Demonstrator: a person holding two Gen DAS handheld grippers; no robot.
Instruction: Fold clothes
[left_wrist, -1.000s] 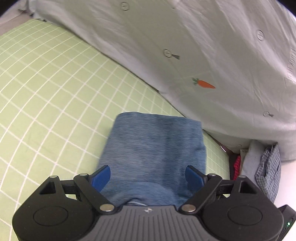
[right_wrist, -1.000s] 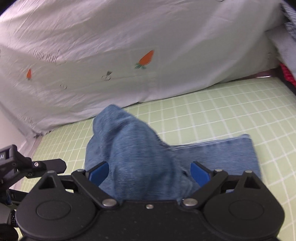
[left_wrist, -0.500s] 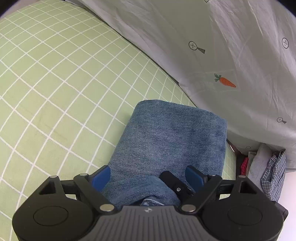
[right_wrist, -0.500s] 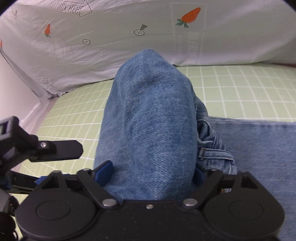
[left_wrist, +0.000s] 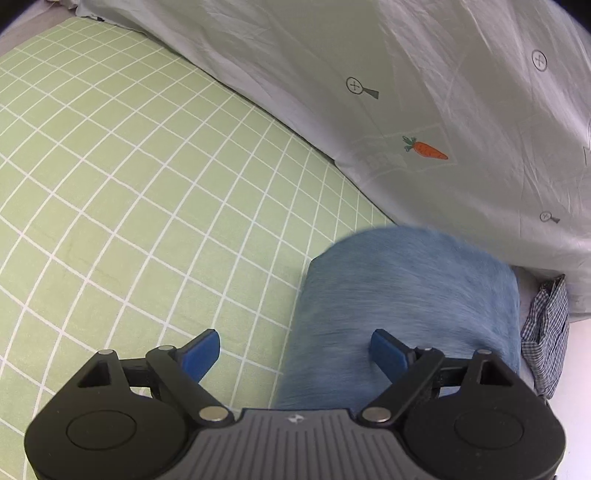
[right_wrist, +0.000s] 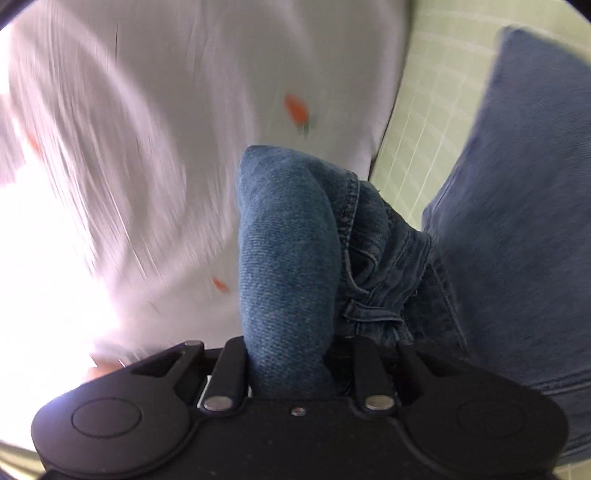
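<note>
my right gripper (right_wrist: 291, 354) has its jaws pinched tight on a bunched fold of the jeans (right_wrist: 288, 258), lifted over the green checked sheet (right_wrist: 428, 110). my left gripper (left_wrist: 295, 354) stands wide, holding nothing, the jeans blurred beside its right finger. the pale carrot-print cloth (left_wrist: 424, 110) carries only small symbols; no writing i can read.

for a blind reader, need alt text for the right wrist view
The right gripper is shut on a bunched fold of blue jeans, waistband and belt loop showing. Behind, blurred, are a white carrot-print sheet and a green checked sheet.
</note>
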